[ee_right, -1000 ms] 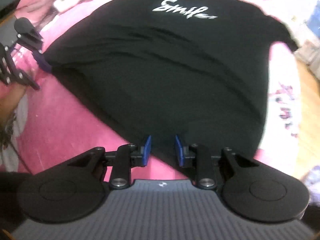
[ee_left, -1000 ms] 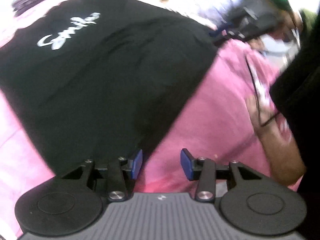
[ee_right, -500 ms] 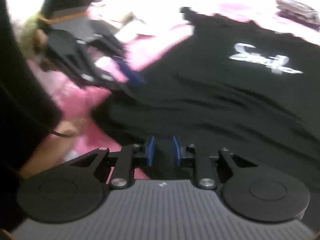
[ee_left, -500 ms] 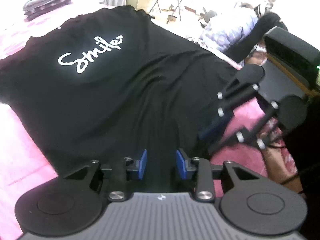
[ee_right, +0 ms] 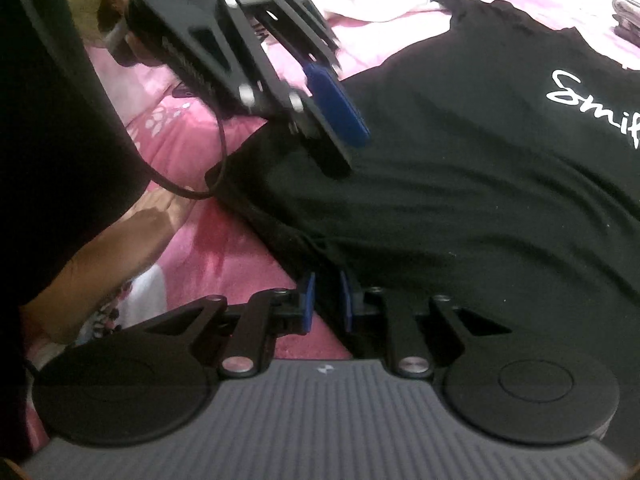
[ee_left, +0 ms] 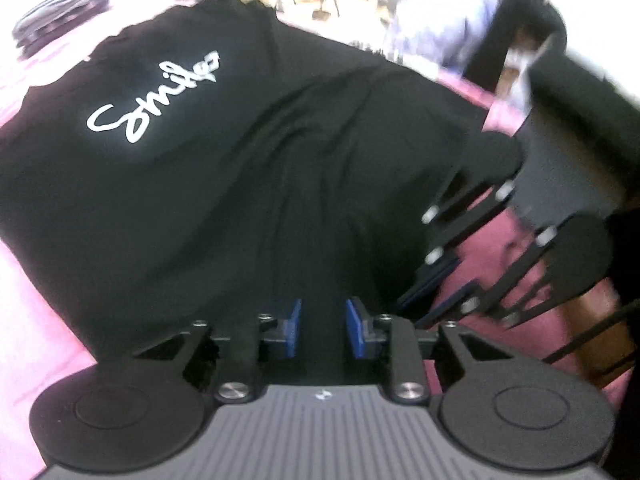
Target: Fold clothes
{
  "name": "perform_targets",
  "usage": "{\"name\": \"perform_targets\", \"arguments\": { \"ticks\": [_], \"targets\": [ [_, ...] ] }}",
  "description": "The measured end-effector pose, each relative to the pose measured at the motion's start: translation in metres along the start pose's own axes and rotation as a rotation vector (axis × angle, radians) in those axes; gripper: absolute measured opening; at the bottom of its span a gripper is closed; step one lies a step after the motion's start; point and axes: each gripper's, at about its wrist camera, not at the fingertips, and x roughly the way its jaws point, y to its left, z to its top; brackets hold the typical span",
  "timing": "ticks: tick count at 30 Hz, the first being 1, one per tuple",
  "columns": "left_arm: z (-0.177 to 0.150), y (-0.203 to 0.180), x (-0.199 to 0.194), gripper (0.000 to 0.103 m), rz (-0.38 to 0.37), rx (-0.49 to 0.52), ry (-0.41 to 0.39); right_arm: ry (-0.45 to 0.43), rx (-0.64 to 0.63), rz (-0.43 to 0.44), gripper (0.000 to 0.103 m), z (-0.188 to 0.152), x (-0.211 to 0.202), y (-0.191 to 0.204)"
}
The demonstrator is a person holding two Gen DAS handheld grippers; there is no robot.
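Black T-shirt (ee_left: 248,184) with white "Smile" lettering (ee_left: 156,100), spread flat across pink bedspread (ee_right: 224,248), hem toward its near edge. Left gripper (ee_left: 323,330) just been closing, hem fabric between blue pads, pinch unclear. Right gripper (ee_right: 326,300) likewise closing, narrow gap over hem corner, grip uncertain.

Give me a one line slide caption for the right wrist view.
Right gripper, jaws closing around the hem of a black Smile T-shirt on pink bedding, left gripper alongside.
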Motion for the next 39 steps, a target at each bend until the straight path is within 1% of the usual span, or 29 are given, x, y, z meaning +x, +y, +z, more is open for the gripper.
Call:
{"name": "perform_targets", "arguments": {
  "ticks": [1, 2, 3, 4, 7, 8, 9, 10, 11, 12, 14, 15, 20, 21, 22, 23, 24, 28, 33, 34, 36, 37, 38, 39],
  "targets": [
    [-0.002, 0.001, 0.006, 0.014, 0.049, 0.030, 0.023, 0.001, -0.004, -0.005, 0.012, 0.000, 0.000, 0.001],
    [-0.005, 0.003, 0.011, 0.012, 0.097, 0.060, 0.046, 0.002, -0.009, -0.010, 0.012, 0.001, 0.000, 0.002],
    [-0.009, 0.012, 0.008, 0.007, 0.126, 0.047, 0.038, 0.003, -0.015, -0.016, 0.012, 0.001, 0.001, 0.003],
    [-0.009, 0.021, 0.005, 0.005, 0.192, 0.026, 0.037, 0.003, -0.019, -0.020, 0.012, 0.000, 0.001, 0.004],
    [-0.007, 0.048, -0.007, 0.008, 0.385, -0.015, 0.009, -0.003, -0.027, -0.029, 0.012, -0.001, 0.005, 0.004],
    [-0.003, 0.055, -0.013, 0.009, 0.402, -0.037, -0.013, -0.006, -0.027, -0.031, 0.012, -0.001, 0.006, 0.003],
    [0.001, 0.058, -0.019, 0.009, 0.379, -0.060, -0.033, -0.010, -0.024, -0.030, 0.012, -0.001, 0.006, 0.003],
    [0.005, 0.058, -0.024, 0.010, 0.332, -0.075, -0.054, -0.013, -0.025, -0.029, 0.012, -0.001, 0.005, 0.003],
    [0.009, 0.051, -0.026, 0.012, 0.266, -0.066, -0.076, -0.017, -0.029, -0.027, 0.012, -0.001, 0.005, 0.003],
    [0.010, 0.038, -0.022, 0.014, 0.200, -0.023, -0.073, -0.021, -0.029, -0.025, 0.012, -0.001, 0.005, 0.002],
    [0.013, 0.011, -0.015, 0.015, 0.068, 0.061, -0.066, -0.031, -0.017, -0.018, 0.012, -0.003, 0.005, 0.000],
    [0.015, -0.002, -0.011, 0.017, 0.003, 0.104, -0.062, -0.037, -0.008, -0.014, 0.012, -0.003, 0.004, -0.001],
    [-0.010, -0.032, 0.021, 0.016, 0.003, 0.344, 0.022, -0.055, 0.041, -0.004, 0.012, -0.007, 0.002, -0.005],
    [-0.009, -0.020, 0.019, 0.014, 0.031, 0.292, 0.024, -0.056, 0.048, -0.004, 0.012, -0.008, 0.002, -0.005],
    [-0.006, -0.006, 0.016, 0.008, 0.098, 0.259, 0.027, -0.057, 0.052, -0.005, 0.012, -0.008, 0.002, -0.005],
    [-0.004, 0.007, 0.014, 0.007, 0.166, 0.225, 0.030, -0.058, 0.057, -0.006, 0.012, -0.008, 0.002, -0.005],
    [-0.003, 0.018, 0.011, 0.012, 0.232, 0.218, 0.031, -0.059, 0.060, -0.008, 0.012, -0.008, 0.002, -0.005],
    [0.015, 0.034, -0.006, 0.014, 0.251, 0.170, -0.015, -0.066, 0.064, -0.007, 0.012, -0.010, 0.001, -0.004],
    [0.033, 0.000, 0.012, 0.020, -0.071, 0.212, -0.061, -0.072, 0.065, 0.007, 0.013, -0.011, 0.001, -0.008],
    [0.034, -0.007, 0.023, 0.021, -0.101, 0.254, -0.047, -0.071, 0.062, 0.007, 0.013, -0.011, 0.001, -0.008],
    [0.021, -0.022, 0.039, 0.019, -0.057, 0.369, -0.024, -0.067, 0.057, 0.003, 0.013, -0.011, 0.001, -0.007],
    [0.017, -0.018, 0.041, 0.019, -0.043, 0.404, -0.051, -0.066, 0.056, 0.002, 0.013, -0.011, 0.001, -0.006],
    [0.016, -0.009, 0.040, 0.019, -0.021, 0.375, -0.064, -0.067, 0.057, 0.000, 0.013, -0.011, 0.001, -0.006],
    [0.016, 0.001, 0.040, 0.014, 0.001, 0.346, -0.078, -0.067, 0.058, -0.002, 0.013, -0.011, 0.001, -0.006]
  ]
}}
